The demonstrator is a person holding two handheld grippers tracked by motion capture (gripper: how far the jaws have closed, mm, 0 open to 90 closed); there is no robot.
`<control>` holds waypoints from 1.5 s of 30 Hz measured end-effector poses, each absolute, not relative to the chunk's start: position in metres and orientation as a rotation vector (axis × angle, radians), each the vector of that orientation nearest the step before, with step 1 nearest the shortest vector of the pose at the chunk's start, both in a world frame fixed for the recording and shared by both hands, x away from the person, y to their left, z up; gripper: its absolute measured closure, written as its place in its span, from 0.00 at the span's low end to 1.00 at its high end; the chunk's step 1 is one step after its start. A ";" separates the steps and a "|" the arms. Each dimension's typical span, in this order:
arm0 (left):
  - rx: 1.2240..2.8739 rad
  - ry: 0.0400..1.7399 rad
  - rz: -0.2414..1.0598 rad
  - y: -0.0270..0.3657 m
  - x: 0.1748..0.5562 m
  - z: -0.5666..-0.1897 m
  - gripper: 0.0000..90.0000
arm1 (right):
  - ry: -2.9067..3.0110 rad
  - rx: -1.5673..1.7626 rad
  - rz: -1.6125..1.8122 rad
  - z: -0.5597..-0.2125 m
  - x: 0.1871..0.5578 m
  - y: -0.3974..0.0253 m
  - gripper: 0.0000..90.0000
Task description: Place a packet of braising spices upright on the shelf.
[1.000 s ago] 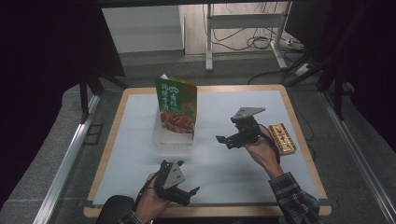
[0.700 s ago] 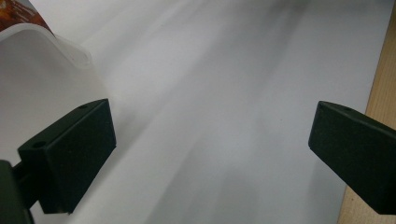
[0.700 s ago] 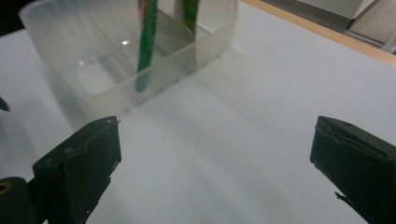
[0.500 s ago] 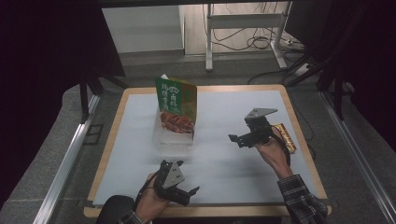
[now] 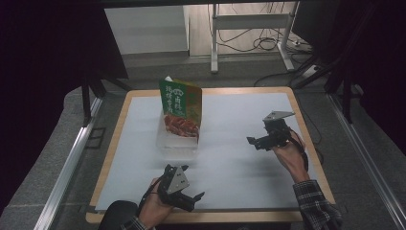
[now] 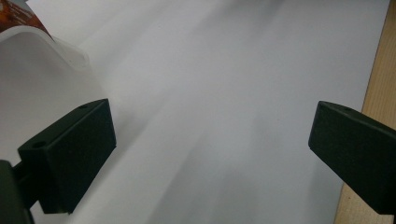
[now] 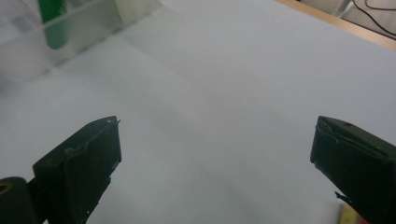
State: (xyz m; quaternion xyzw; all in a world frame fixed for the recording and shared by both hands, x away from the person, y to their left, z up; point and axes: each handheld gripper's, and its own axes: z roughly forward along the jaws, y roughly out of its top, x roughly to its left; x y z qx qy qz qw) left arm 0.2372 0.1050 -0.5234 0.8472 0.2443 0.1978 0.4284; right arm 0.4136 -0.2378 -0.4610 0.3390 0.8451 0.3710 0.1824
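Note:
A green snack bag [image 5: 181,103] stands upright in a clear plastic container [image 5: 176,141] at the middle of the white mat [image 5: 230,163]. My left gripper [image 5: 194,201] rests near the table's front edge, in front of the container, and is open. Its own view shows the left gripper [image 6: 210,154] with jaws wide apart over bare mat and a corner of the container [image 6: 51,42] at the upper left. My right gripper [image 5: 253,143] is held above the mat's right side, pointing left. In its own view the right gripper [image 7: 215,163] is open and holds nothing; the container [image 7: 74,32] lies far off.
The table's wooden rim [image 5: 230,216] frames the mat. A sliver of yellow [image 7: 346,215] shows by the right jaw. Beyond the table stand a metal stand's legs [image 5: 214,43] and floor cables [image 5: 258,43]. Rails [image 5: 67,163] run along both sides.
My right gripper has shifted to the right, and the hand now covers the brown and yellow packet that lay at the mat's right edge. The left gripper has stayed put.

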 end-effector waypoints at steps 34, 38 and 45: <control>2.140 0.596 0.501 0.103 0.237 -0.525 0.01 | 2.272 1.447 0.558 -0.489 0.443 -0.316 0.22; 2.140 0.594 0.502 0.103 0.237 -0.525 0.01 | 2.276 1.462 0.506 -0.493 0.445 -0.316 0.24; 2.147 0.591 0.508 0.103 0.237 -0.525 0.01 | 2.295 1.486 0.474 -0.497 0.445 -0.315 0.32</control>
